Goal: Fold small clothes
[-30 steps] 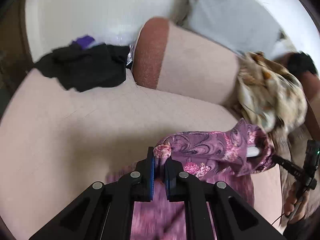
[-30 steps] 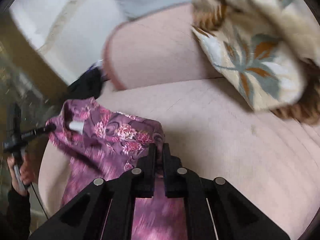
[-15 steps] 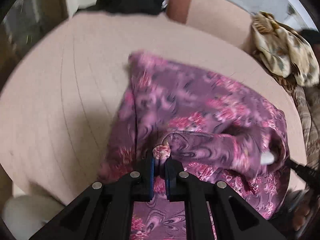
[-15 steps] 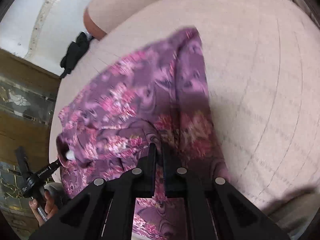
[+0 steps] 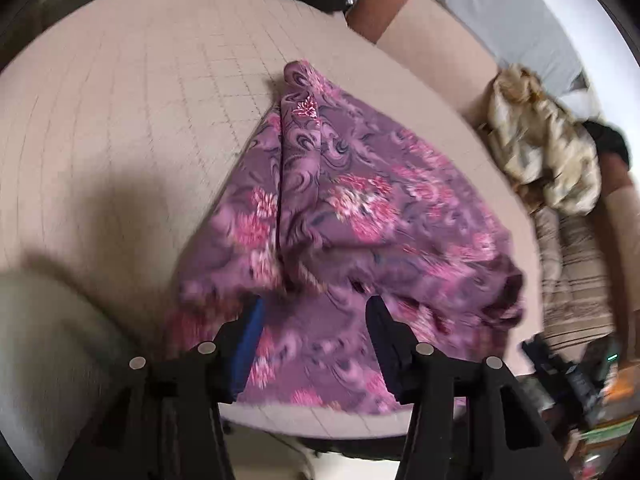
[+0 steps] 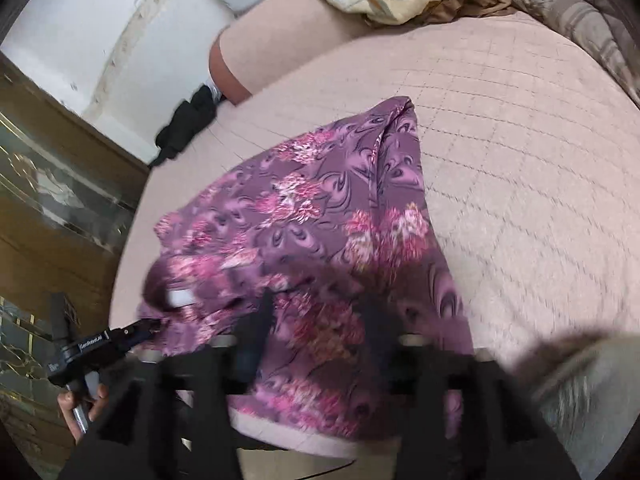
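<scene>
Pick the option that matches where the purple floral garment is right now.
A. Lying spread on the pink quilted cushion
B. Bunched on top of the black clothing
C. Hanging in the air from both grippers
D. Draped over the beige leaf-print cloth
A: the purple floral garment lies spread on the pink quilted cushion, with the left gripper and right gripper both open above its near edge, their jaws having just been opening.

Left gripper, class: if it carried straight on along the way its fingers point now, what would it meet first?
Most likely the purple floral garment, which lies spread on the pink quilted cushion directly ahead of the open left gripper. Depth is hard to judge through the blur, but nothing else stands in between.
</scene>
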Demonstrator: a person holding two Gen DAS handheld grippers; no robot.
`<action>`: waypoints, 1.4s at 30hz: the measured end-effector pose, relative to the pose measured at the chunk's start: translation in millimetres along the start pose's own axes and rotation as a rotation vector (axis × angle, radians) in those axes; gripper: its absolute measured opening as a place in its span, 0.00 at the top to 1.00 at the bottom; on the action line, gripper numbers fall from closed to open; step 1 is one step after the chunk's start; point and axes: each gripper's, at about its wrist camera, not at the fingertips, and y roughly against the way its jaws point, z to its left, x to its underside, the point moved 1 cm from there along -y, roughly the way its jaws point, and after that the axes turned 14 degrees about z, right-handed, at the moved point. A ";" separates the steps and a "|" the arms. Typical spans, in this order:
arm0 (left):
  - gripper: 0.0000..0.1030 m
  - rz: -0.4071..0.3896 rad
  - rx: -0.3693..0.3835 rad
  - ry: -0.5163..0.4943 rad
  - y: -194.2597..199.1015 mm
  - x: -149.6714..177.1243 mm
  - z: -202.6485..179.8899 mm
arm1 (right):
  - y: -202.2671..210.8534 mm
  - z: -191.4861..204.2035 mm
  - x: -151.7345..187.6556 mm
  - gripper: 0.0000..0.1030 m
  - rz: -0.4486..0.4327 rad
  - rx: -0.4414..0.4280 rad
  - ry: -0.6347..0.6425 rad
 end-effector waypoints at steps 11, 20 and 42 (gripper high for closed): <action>0.28 0.008 0.119 0.045 1.5 -35.5 -21.9 | -7.3 -4.6 -24.3 0.36 0.026 -0.200 -0.136; 0.29 0.076 -0.096 0.019 -34.3 -41.2 -27.2 | -37.4 12.7 -35.8 0.37 0.129 0.081 -0.151; 0.50 0.103 0.069 0.122 -47.7 -36.8 -9.4 | -55.5 -21.5 -25.4 0.78 0.139 -0.109 -0.246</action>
